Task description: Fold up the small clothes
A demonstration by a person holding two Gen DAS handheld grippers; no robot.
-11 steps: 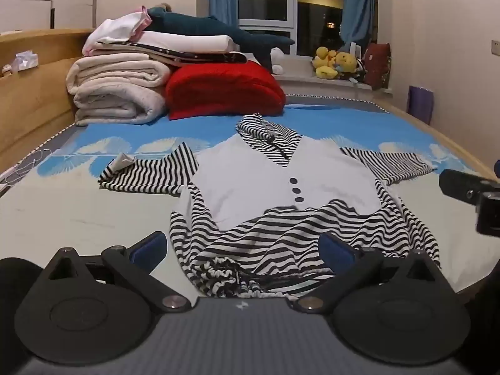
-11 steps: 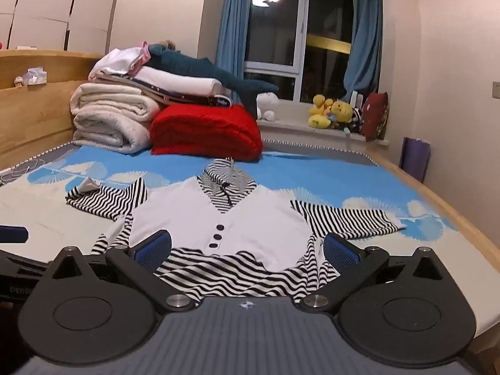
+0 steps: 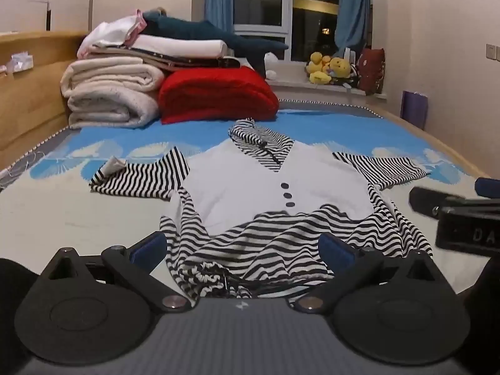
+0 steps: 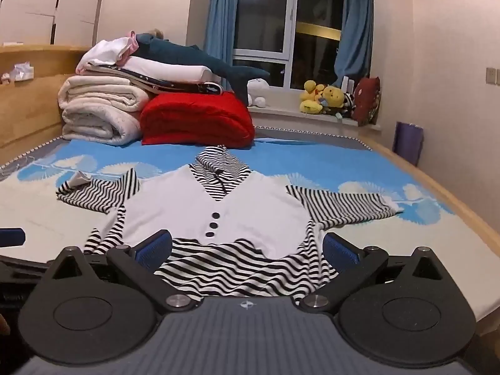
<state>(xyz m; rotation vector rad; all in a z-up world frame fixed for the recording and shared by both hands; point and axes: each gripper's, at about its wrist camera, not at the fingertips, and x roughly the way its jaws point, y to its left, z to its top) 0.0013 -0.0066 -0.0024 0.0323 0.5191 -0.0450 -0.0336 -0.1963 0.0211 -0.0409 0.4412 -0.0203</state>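
Flat, striped jersey dress (image 3: 278, 206), unfolded

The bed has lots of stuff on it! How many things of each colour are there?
Black-and-white striped dress: 1
Red blanket: 1
Cream blanket: 1
Dark blue plush shark: 1
Total: 4, not counting the mixed folded linens under the shark.

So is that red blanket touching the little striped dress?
Apart. The right wrist view shows blue bedsheet between the red blanket and the striped dress's collar.
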